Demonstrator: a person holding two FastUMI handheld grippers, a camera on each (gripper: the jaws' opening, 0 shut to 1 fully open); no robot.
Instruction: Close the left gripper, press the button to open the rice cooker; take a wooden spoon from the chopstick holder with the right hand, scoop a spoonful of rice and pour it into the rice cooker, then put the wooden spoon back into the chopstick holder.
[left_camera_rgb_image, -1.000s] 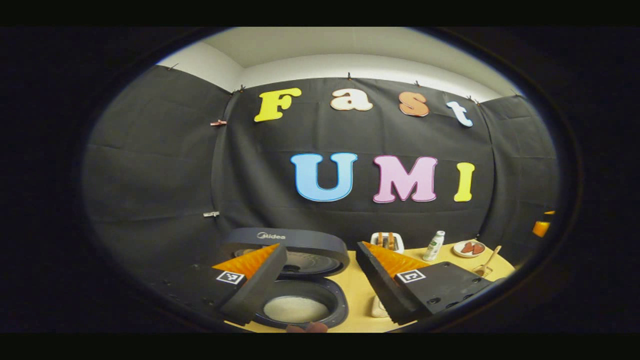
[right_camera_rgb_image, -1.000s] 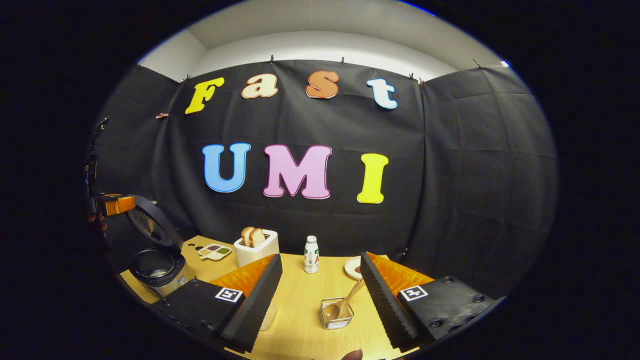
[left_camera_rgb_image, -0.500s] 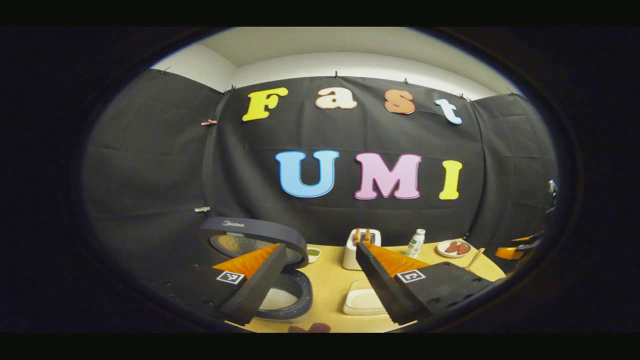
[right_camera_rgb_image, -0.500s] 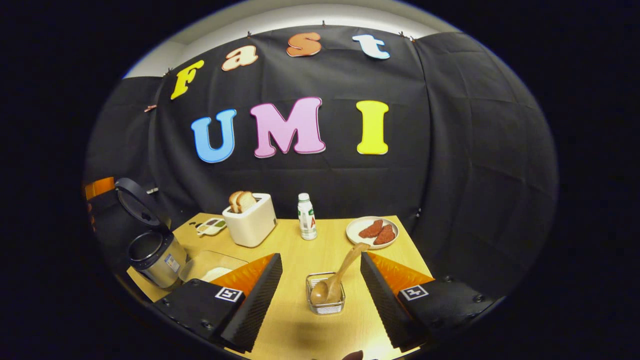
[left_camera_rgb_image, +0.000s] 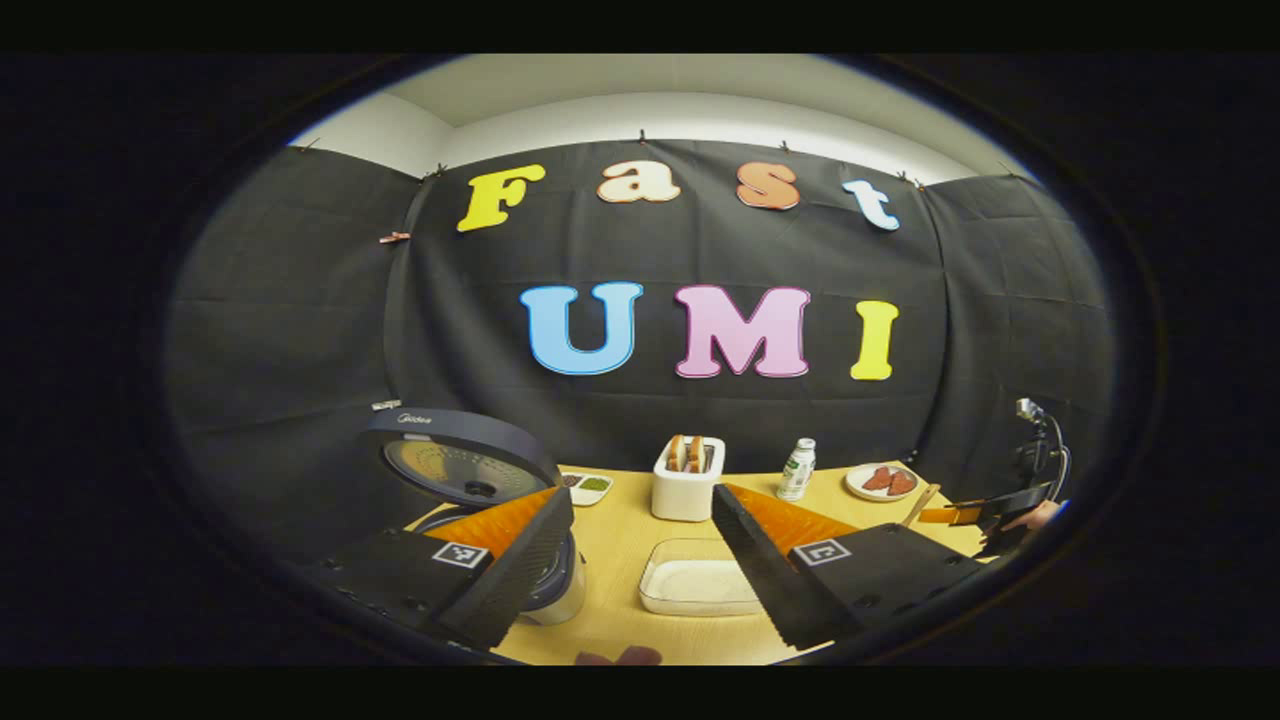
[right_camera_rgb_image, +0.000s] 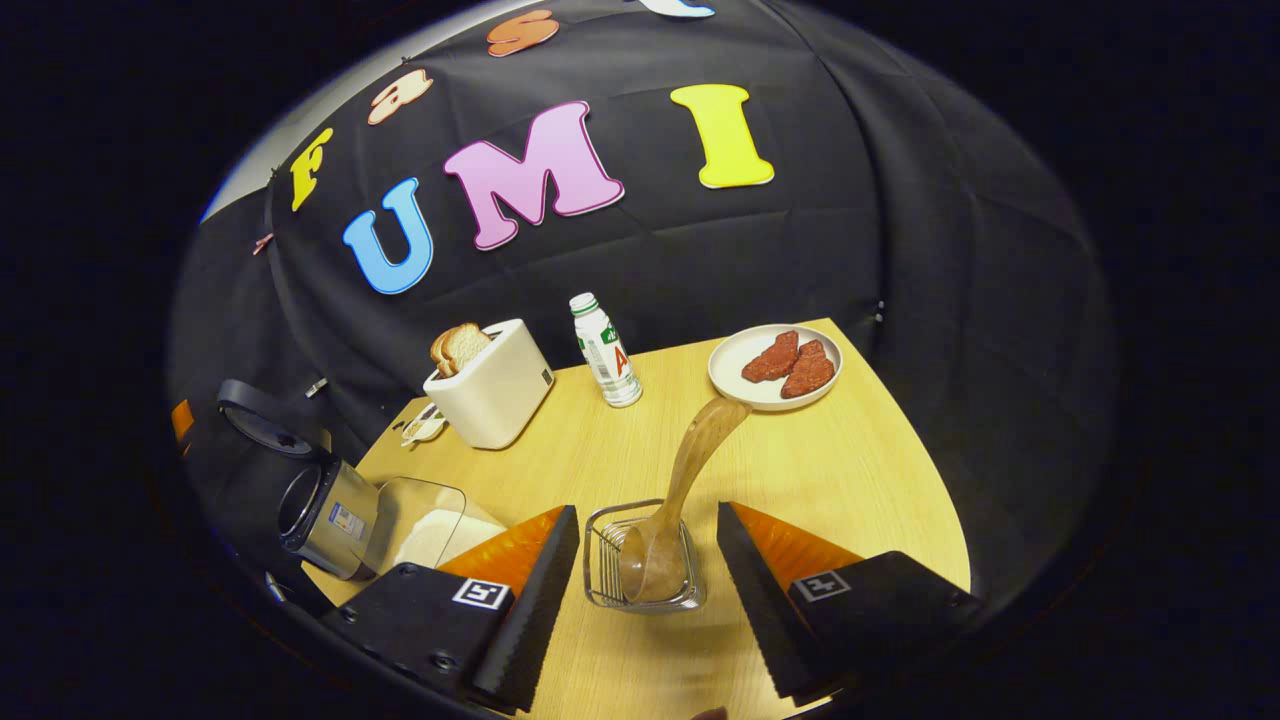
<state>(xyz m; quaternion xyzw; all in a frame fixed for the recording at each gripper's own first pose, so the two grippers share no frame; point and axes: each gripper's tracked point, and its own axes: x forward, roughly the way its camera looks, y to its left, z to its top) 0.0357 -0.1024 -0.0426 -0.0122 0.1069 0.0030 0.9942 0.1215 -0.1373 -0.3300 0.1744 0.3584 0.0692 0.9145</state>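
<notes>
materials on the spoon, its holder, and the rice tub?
Spoon: looks like wood, brown with faint grain, smooth, slight sheen on the bowl.
Holder: thin metal wire, silvery and shiny; open bars let the table show through.
Rice tub: clear plastic most likely, could be glass; walls are see-through with soft glare, white rice visible inside.
</notes>
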